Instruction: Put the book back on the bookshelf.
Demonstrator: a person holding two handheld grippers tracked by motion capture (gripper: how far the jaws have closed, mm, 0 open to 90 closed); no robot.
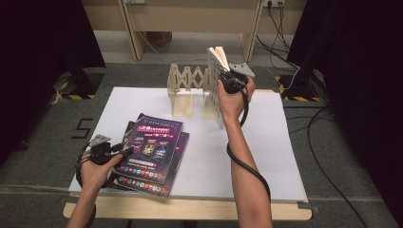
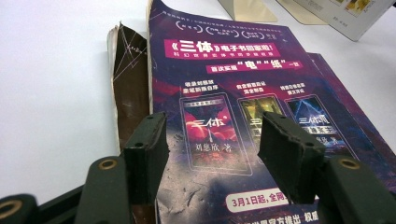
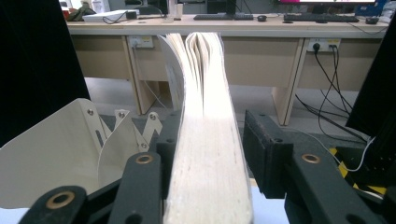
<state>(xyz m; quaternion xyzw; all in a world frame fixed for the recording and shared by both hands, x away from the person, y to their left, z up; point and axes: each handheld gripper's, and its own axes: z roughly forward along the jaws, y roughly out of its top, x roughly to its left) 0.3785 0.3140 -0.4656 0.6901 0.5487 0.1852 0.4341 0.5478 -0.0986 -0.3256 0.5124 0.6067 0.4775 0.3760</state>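
at upper center of the high view, the right gripper (image 1: 227, 71) pinches an upright book (image 1: 216, 88) beside the expanding wooden rack (image 1: 187, 80); at lower left, the left gripper (image 2: 212, 149), jaws spread, hovers over 1 purple booklet (image 2: 233, 107), nearest that hand.

grey carpeted floor (image 1: 43, 142) surrounds the counter (image 1: 190, 208). black curtains (image 1: 361, 71) hang at both sides. a long wooden desk (image 3: 261, 37) stands beyond, cables (image 1: 280, 33) trailing beneath it.
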